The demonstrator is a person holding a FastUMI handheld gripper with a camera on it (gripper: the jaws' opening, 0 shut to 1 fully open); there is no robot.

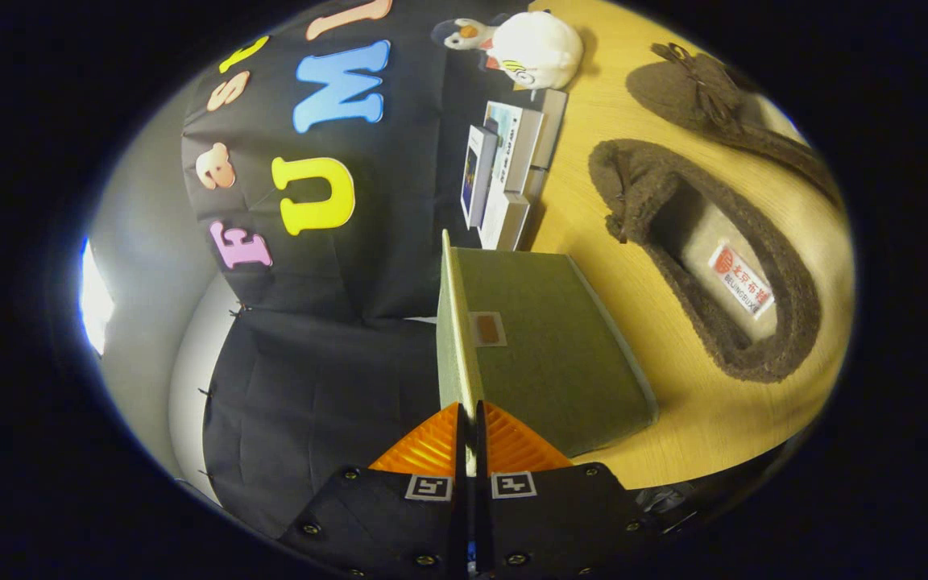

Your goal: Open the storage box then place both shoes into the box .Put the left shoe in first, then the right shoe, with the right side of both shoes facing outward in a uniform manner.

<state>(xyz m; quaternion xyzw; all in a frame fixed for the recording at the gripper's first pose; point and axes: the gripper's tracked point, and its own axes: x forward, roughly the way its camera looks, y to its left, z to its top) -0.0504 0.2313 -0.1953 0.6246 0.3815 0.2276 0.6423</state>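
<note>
My gripper point(470, 415) is shut on the thin pale edge of the storage box's lid point(454, 322), which runs straight ahead from between the fingers. The green fabric box point(561, 362) sits on the wooden table point(698, 419) just beside the fingers, with a small brown tab point(486, 329) near the lid's edge. Two brown fuzzy shoes lie on the table beyond the box. The nearer shoe point(786, 322) shows its opening and a labelled insole. The farther shoe point(714, 101) lies behind it with a bow on top.
A white plush toy point(532, 48) sits at the back of the table against the black cloth wall. Several small cartons point(504, 161) stand between the toy and the box. Bare table lies between the box and the nearer shoe.
</note>
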